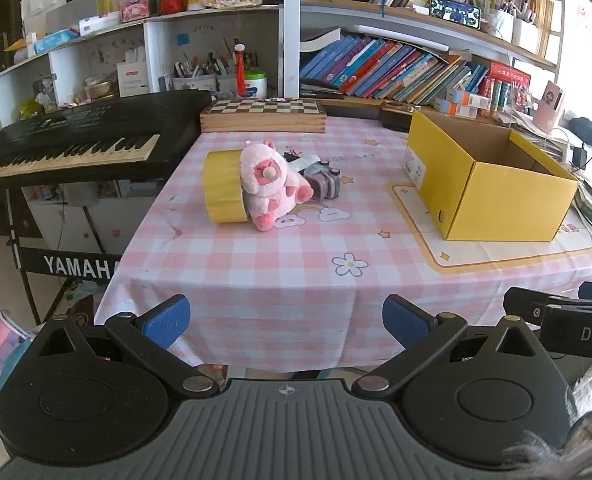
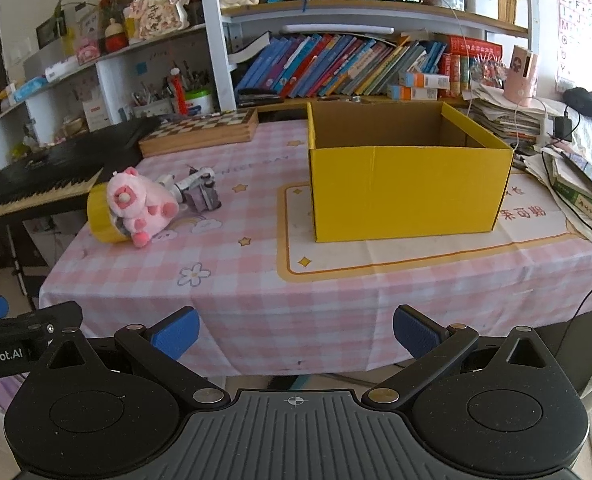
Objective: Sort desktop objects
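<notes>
A pink plush toy (image 1: 270,184) lies on the pink checked tablecloth (image 1: 280,256), leaning against a yellow tape roll (image 1: 222,186) on its left. A small grey toy camera (image 1: 322,180) lies just behind the plush. An open yellow cardboard box (image 1: 488,176) stands at the right and looks empty. The plush (image 2: 142,204), roll (image 2: 100,216), camera (image 2: 200,194) and box (image 2: 408,184) also show in the right wrist view. My left gripper (image 1: 286,324) is open and empty at the table's near edge. My right gripper (image 2: 296,332) is open and empty, in front of the box.
A wooden chessboard case (image 1: 264,116) lies at the table's back. A black Yamaha keyboard (image 1: 76,140) stands to the left of the table. Shelves of books (image 1: 396,68) fill the back. Stacked papers and cables (image 2: 568,160) crowd the right edge.
</notes>
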